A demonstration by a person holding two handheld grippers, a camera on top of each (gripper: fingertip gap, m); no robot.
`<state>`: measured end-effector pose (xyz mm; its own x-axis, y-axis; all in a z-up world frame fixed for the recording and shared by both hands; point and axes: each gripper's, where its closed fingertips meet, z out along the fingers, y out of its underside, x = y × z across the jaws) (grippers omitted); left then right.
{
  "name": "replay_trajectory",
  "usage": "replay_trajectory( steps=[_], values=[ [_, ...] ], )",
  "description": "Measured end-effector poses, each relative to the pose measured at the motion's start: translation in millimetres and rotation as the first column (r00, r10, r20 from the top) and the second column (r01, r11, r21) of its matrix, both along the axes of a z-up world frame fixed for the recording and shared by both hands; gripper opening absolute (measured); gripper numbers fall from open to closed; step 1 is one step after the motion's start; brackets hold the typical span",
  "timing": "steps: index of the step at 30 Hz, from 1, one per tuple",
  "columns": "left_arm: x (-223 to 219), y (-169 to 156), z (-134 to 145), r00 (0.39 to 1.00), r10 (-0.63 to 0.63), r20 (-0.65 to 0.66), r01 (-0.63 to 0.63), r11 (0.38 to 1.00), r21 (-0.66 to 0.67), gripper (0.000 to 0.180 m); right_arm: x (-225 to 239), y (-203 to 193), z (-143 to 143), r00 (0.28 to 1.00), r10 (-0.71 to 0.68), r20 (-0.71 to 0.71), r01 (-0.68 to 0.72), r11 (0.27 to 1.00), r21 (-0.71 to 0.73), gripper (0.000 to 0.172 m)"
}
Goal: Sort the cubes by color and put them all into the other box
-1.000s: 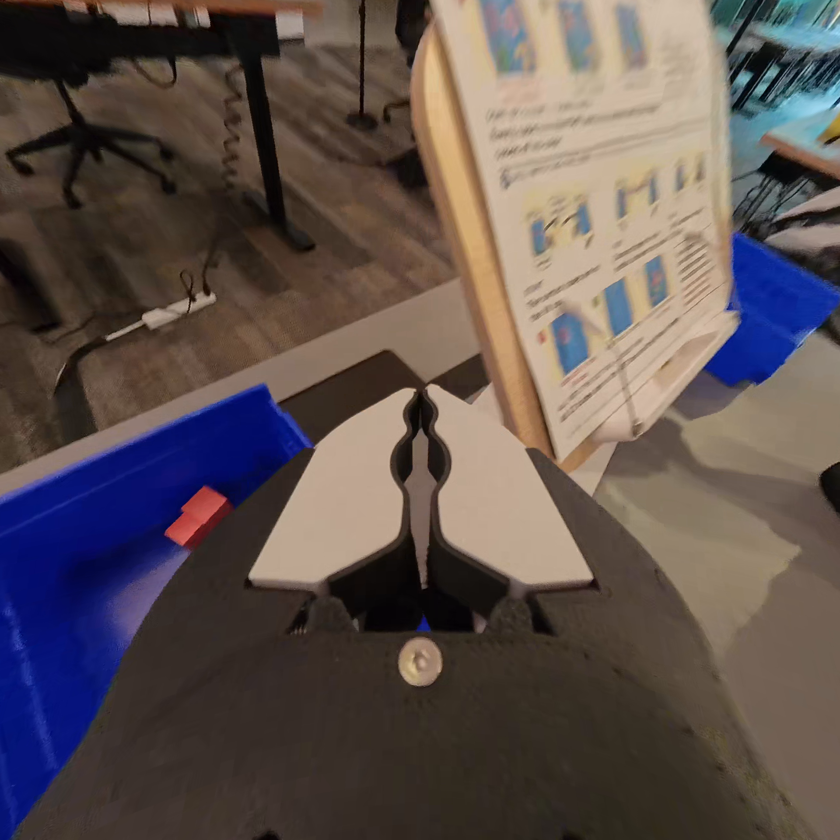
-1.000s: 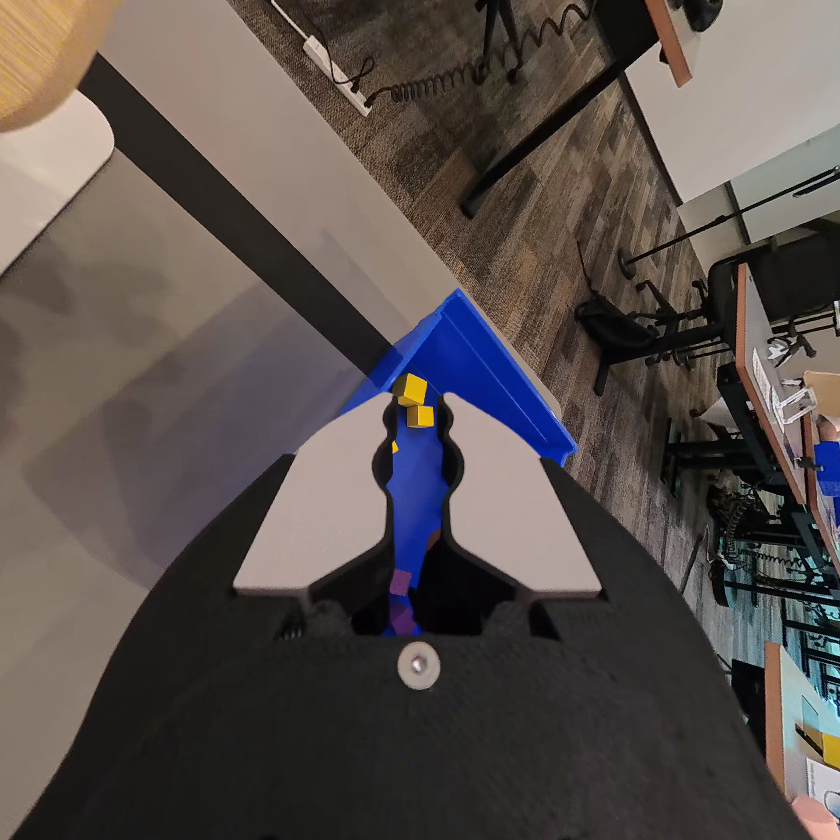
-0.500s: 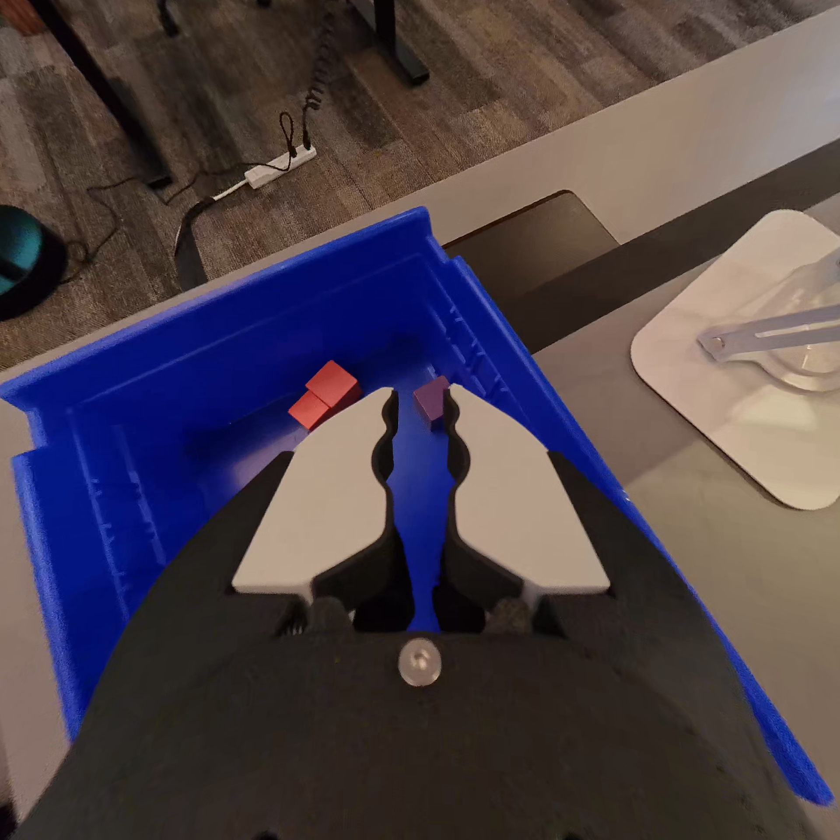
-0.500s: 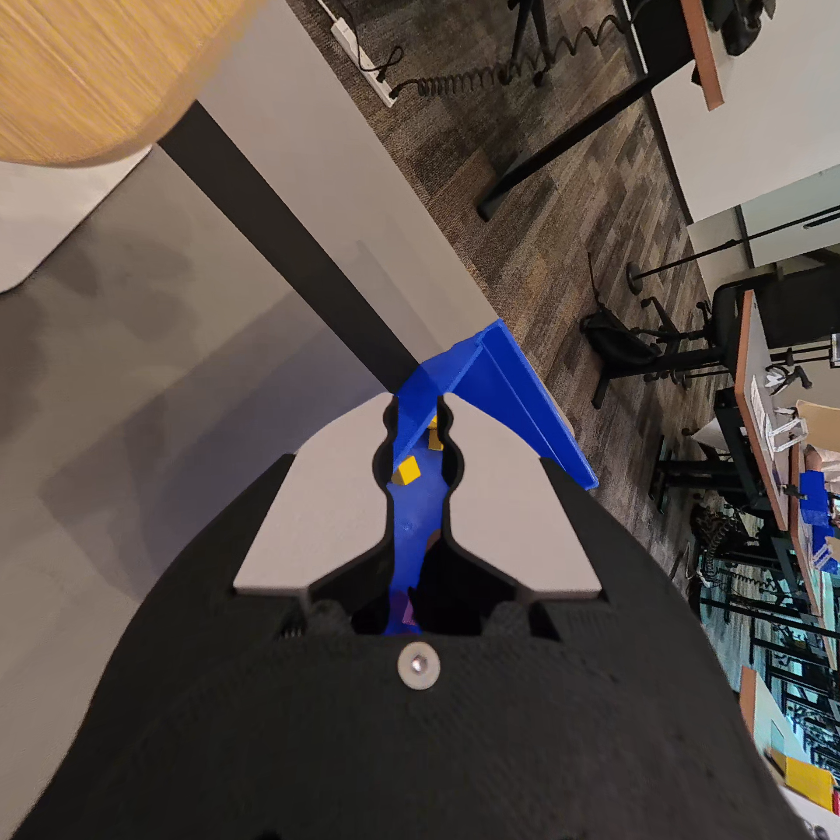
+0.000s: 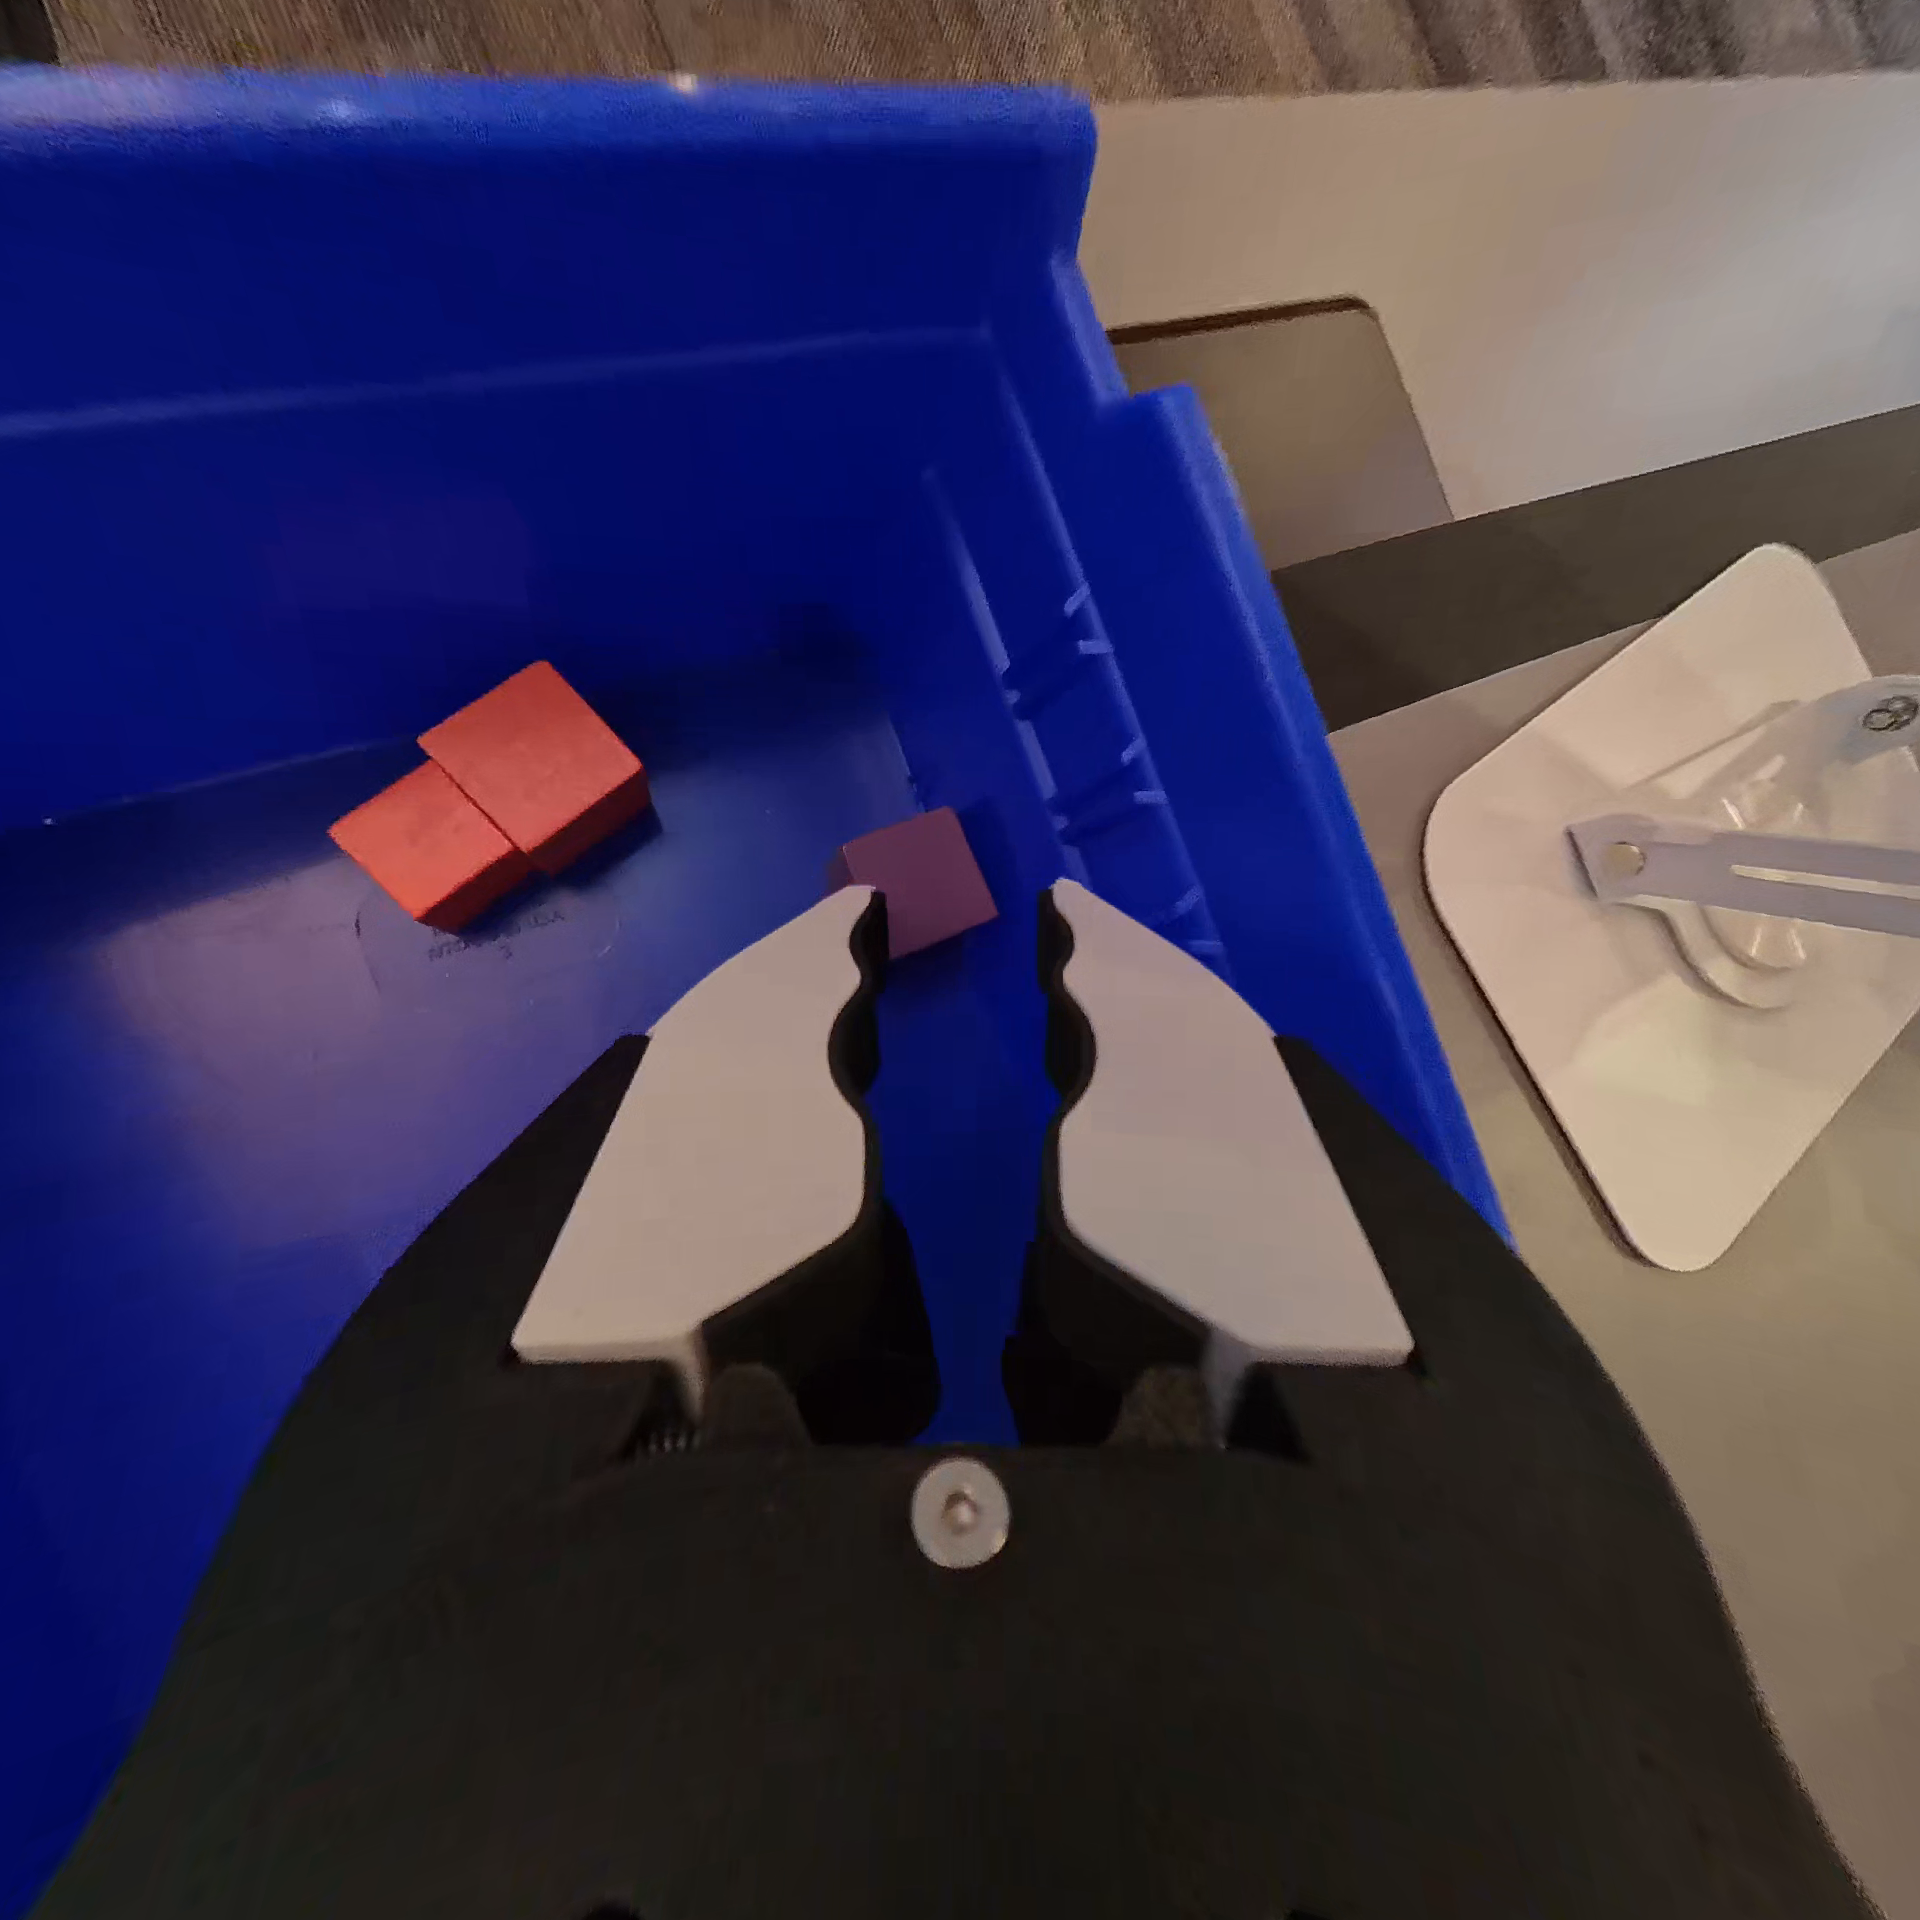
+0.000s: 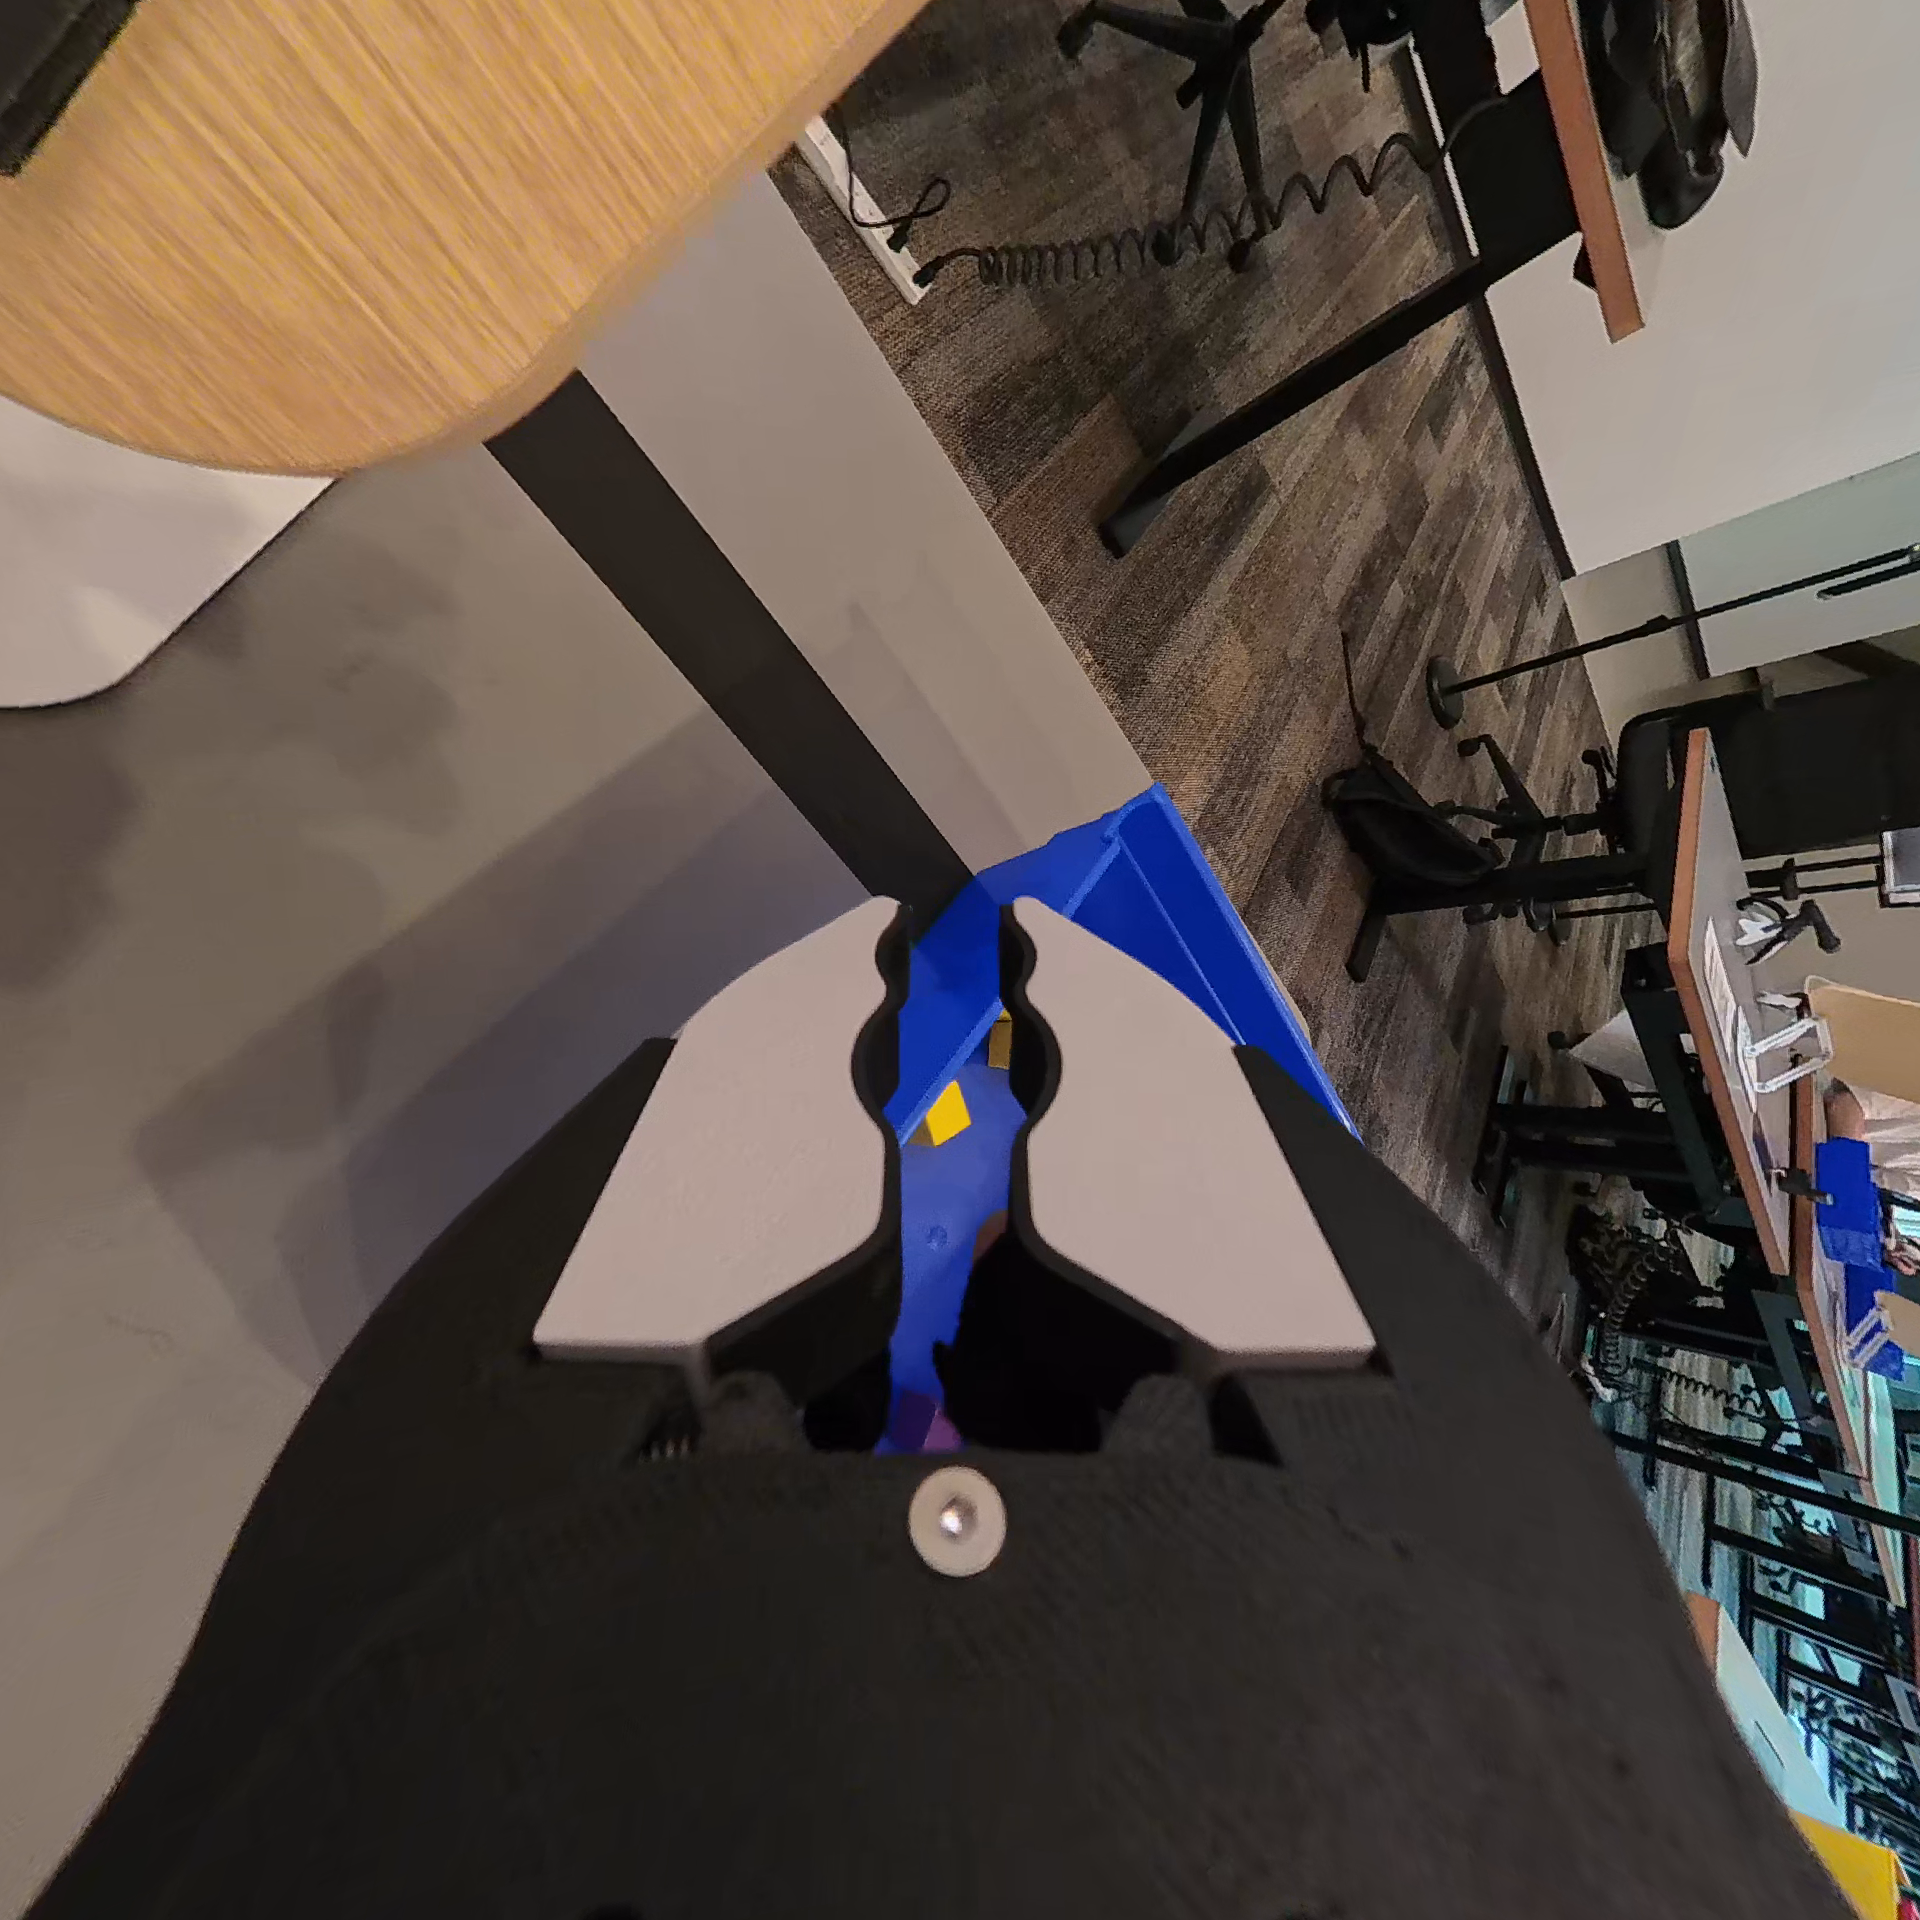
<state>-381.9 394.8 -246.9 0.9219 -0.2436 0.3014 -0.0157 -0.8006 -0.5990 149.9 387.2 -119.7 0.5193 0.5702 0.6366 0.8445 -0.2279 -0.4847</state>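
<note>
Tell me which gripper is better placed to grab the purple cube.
Left. The left gripper is open just short of the purple cube in the blue bin; the right gripper is over another bin.

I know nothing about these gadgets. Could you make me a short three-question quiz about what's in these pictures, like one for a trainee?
1. True or false: two red cubes lie touching each other on the floor of the blue box in the left wrist view.
2. Multiple choice: the purple cube in that box lies A) on top of the red cubes, B) near the box's right wall, just ahead of the left gripper, C) on the grey table.
3. Fill in: between the right gripper jaws, another blue box shows cubes coloured ____.

Key: 1 true. 2 B; the jaws stand apart, not clamped on it. 3 yellow.
</note>
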Motion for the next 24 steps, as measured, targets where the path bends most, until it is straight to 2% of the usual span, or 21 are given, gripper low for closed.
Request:
replay_trajectory(
  steps=[7,14,16,24],
  values=[
    [-2,0,-19,1.000,0.009,-0.015,-0.010,0.999,-0.050,0.027,-7,0,-7,0.999,0.021,0.028,-0.021,1.000,-0.011,0.016],
    [-3,2,-20,1.000,0.025,0.008,-0.025,0.999,-0.048,0.030,-9,-1,-7,0.999,0.029,0.033,-0.029,1.000,-0.007,0.016],
    [-7,2,-21,0.999,0.039,-0.008,-0.039,0.997,-0.061,0.033,-9,-1,-8,0.999,0.031,0.037,-0.031,0.999,-0.007,0.016],
    [-20,-1,-16,0.994,0.065,-0.088,-0.071,0.996,-0.061,0.027,-14,-2,-11,0.997,0.052,0.049,-0.052,0.999,-0.013,0.016]
  ],
)
